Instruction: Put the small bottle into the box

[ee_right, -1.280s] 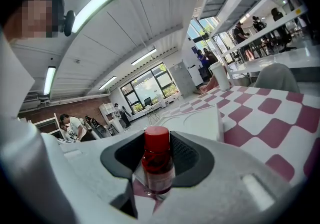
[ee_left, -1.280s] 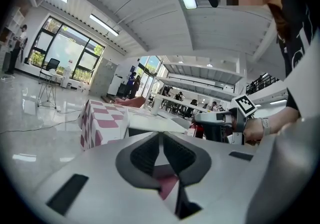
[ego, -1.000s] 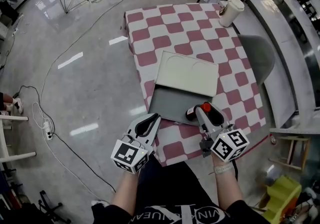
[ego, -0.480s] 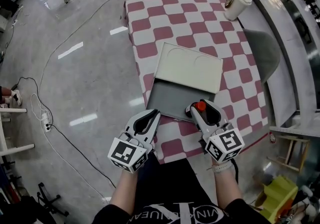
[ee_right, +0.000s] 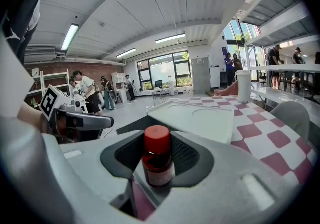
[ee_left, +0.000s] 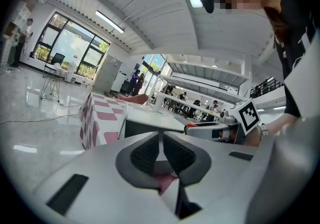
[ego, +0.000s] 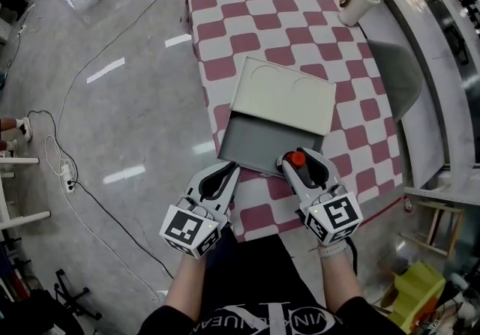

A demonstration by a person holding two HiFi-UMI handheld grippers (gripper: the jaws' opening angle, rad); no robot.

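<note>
My right gripper [ego: 299, 163] is shut on a small dark bottle with a red cap [ee_right: 157, 160], held upright between the jaws; its cap [ego: 298, 158] shows over the near right corner of the box. The box [ego: 249, 148] is a flat grey tray on the checkered table, its pale lid [ego: 283, 97] folded back behind it. In the right gripper view the lid [ee_right: 200, 118] lies just beyond the bottle. My left gripper [ego: 217, 188] hangs shut and empty at the table's near left edge, its jaws [ee_left: 162, 154] pressed together. The right gripper [ee_left: 215, 129] shows in the left gripper view.
A red-and-white checkered cloth [ego: 255, 34] covers the table. A white paper cup [ego: 358, 3] stands at its far right corner. A grey chair [ego: 397, 79] sits to the right of the table, and cables [ego: 67, 168] trail over the shiny floor at left.
The right gripper with the bottle has edged left and slightly forward, toward the box's near edge. The left gripper has stayed about where it was.
</note>
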